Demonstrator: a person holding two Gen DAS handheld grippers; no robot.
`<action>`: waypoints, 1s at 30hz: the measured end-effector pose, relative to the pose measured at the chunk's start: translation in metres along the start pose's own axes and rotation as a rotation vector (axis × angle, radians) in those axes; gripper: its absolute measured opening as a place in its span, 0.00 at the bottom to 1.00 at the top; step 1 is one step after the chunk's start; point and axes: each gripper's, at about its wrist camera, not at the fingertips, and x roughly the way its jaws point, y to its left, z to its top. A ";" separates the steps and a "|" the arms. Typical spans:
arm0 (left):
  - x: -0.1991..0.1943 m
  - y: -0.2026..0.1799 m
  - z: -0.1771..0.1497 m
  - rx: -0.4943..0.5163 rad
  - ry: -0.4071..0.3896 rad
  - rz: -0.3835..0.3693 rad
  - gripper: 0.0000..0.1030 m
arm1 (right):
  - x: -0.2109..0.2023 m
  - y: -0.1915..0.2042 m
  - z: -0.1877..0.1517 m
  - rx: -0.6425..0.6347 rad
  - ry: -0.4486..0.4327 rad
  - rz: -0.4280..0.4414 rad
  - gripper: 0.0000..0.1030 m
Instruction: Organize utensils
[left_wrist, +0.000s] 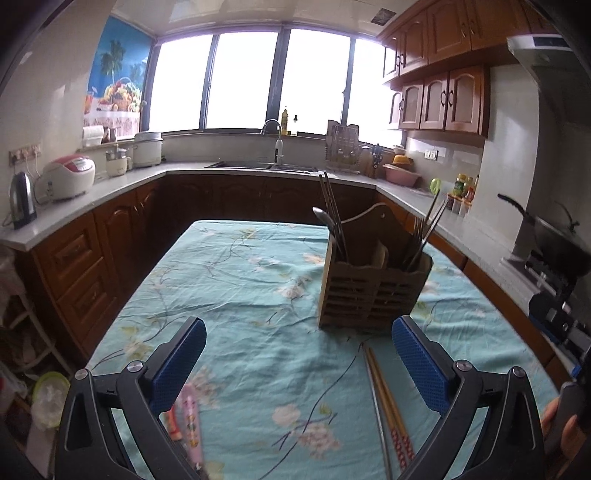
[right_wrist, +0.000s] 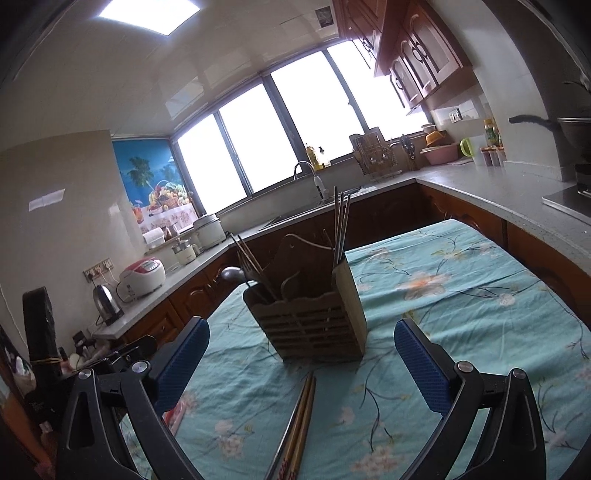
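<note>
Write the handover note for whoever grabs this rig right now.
Left tongs: open, empty. Right tongs: open, empty.
Wooden utensil holder stands upright on the floral tablecloth; chopsticks and a spoon already stand in it.
Left to do: the loose chopsticks lying on the cloth in front of the holder, and a pink item near the left tongs, too blurred to identify.

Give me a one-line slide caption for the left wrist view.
Open left gripper above floral tablecloth, facing wooden utensil caddy; loose chopsticks lie before it.
</note>
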 end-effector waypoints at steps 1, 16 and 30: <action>-0.004 -0.001 -0.004 0.006 0.002 0.003 0.99 | -0.002 0.001 -0.001 -0.003 0.001 -0.001 0.98; -0.049 0.022 -0.034 -0.048 0.009 0.005 0.99 | -0.043 0.037 -0.030 -0.215 -0.023 -0.057 1.00; -0.093 0.004 -0.035 0.059 -0.009 0.047 0.99 | -0.074 0.057 -0.018 -0.254 0.039 -0.111 1.00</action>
